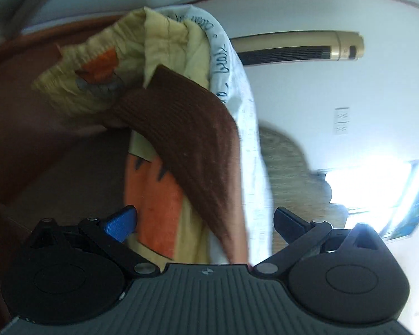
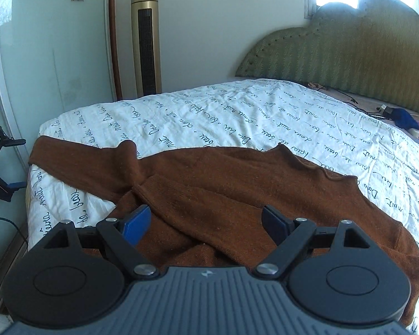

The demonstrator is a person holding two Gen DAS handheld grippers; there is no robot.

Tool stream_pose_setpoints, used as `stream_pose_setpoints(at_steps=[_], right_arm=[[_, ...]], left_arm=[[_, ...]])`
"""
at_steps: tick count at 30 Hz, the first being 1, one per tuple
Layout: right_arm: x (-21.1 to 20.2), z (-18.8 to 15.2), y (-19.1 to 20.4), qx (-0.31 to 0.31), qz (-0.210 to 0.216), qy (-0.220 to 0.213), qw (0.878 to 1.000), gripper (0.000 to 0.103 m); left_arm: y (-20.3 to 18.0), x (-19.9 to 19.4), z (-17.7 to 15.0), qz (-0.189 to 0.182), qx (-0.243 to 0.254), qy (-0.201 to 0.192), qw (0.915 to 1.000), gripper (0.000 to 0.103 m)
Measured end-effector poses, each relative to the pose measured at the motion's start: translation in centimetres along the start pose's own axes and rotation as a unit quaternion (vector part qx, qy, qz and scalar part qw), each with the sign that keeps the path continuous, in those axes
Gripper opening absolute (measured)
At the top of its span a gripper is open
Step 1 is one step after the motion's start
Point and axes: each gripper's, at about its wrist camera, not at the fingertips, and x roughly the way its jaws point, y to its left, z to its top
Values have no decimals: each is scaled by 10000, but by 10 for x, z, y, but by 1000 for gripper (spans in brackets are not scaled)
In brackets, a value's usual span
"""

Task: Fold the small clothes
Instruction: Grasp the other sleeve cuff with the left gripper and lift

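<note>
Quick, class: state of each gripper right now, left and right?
Left gripper: open, holding nothing; the brown sweater sleeve hangs in front of it.
Right gripper: open, empty, above the sweater.

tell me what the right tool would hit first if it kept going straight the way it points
Most likely the brown sweater spread on the bed: the open right tool points down at it, nothing between.
</note>
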Motion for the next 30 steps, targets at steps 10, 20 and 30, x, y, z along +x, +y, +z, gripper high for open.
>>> stream_pose_setpoints(at_steps=[10,20,30], right_arm=[[3,-3,7,5,144,17,9999,87],[-1,-4,6,59,190,-24,9998,87],[-4,-5,7,58,226,-10,9997,87]], left_arm=[[-10,-5,15,-260,194,-384,9987,102],[21,3,49,-335,-276,-656,9969,100],[59,20,55,-498,-834,-695,9928,93]])
